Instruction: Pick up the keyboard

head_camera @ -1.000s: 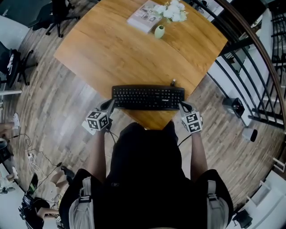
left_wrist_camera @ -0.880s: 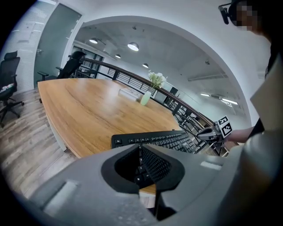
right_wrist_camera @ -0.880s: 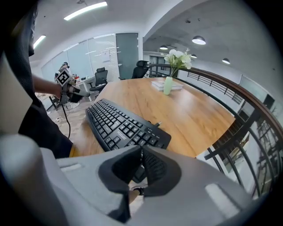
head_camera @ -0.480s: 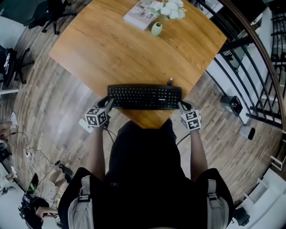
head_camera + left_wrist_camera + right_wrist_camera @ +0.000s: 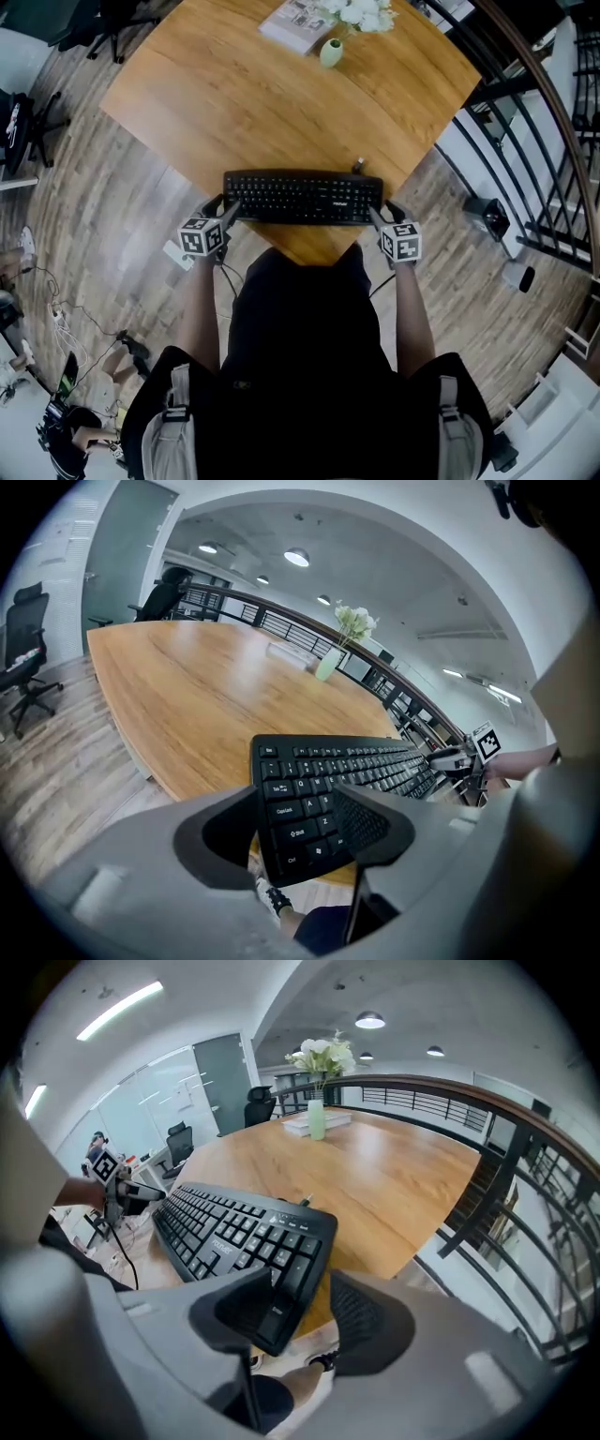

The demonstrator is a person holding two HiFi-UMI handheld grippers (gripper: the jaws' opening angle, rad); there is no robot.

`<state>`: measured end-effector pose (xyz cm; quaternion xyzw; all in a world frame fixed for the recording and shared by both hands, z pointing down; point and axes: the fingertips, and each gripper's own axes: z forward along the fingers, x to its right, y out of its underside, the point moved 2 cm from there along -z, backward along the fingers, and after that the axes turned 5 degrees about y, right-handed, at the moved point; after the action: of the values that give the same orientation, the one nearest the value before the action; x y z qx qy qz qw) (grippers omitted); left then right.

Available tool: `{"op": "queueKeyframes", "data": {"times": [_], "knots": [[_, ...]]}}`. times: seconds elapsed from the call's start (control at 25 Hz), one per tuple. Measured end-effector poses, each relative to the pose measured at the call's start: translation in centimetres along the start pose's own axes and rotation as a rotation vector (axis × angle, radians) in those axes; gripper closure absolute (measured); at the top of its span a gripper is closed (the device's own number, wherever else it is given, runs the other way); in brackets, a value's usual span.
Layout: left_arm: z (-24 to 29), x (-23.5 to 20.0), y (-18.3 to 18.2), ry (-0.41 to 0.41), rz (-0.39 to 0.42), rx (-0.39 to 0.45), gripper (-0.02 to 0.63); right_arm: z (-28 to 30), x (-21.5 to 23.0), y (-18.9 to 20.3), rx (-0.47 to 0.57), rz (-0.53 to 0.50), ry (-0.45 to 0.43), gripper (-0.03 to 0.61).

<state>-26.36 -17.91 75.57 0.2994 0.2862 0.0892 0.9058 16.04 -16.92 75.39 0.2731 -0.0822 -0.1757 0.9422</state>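
Black plastic keyboard flat at near corner of light-brown wooden table. Left gripper and right gripper: jaws just opened, released, straddling keyboard's ends.

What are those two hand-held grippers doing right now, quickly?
Left hand-held gripper: open, jaws just opened, left end of the keyboard between them, unclamped.
Right hand-held gripper: open, jaws just opened, keyboard's right end between them, unclamped.
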Motion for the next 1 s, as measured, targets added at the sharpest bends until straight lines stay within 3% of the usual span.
{"op": "queueKeyframes", "data": {"times": [0.28,0.8,1.0], "knots": [[0.1,-0.1,0.0,-0.015,-0.014,0.011,0.37,0.5,0.1,0.4,-0.019,0.012,-0.009,0.377],[-0.3,0.0,-0.1,-0.053,0.03,0.077,0.37,1.7,0.5,1.5,-0.038,0.035,-0.006,0.377],[0.2,-1.0,0.5,-0.061,0.015,0.039,0.37,1.9,0.5,1.6,-0.041,0.01,0.004,0.377]]}}
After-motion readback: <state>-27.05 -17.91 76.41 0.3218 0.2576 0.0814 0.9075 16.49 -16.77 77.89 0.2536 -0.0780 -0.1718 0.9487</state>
